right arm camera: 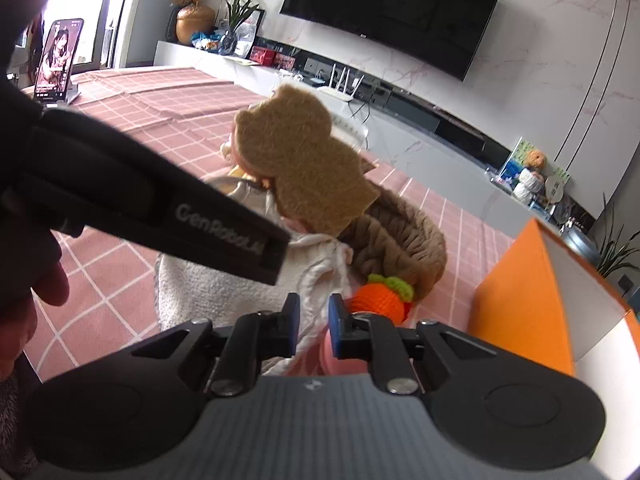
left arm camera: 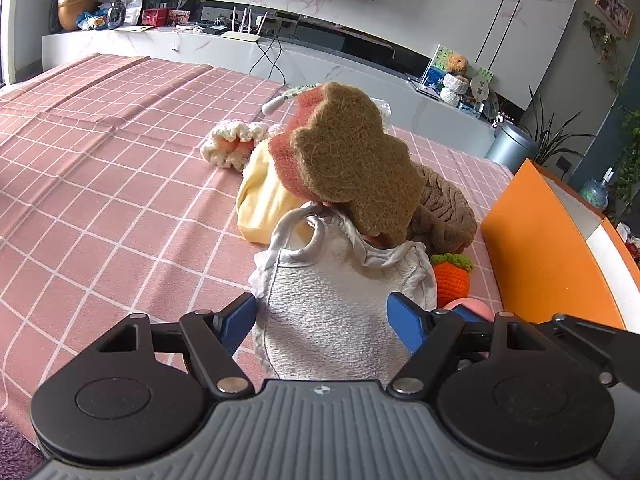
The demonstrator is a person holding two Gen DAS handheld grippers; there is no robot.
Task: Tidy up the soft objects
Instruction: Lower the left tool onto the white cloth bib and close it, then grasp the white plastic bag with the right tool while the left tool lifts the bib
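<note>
Covering the tabletop (left arm camera: 100, 184), a pink grid-checked cloth carries a heap of soft objects: white towel (left arm camera: 328, 312), brown bear-shaped sponge (left arm camera: 360, 160), brown knit (left arm camera: 444, 212), crocheted carrot (left arm camera: 452, 280). An orange box (left arm camera: 536, 240) stands just beside. Left gripper (left arm camera: 322, 316): jaws wide, straddling the towel. Right gripper (right arm camera: 314, 320): jaws narrowly parted above the towel's edge; grip unclear. Behind: television (right arm camera: 396, 12), white console (left arm camera: 160, 44).

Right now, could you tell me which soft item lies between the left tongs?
The white terry cloth; it sits between the open left tongs, while the crocheted carrot lies off to its side.
</note>
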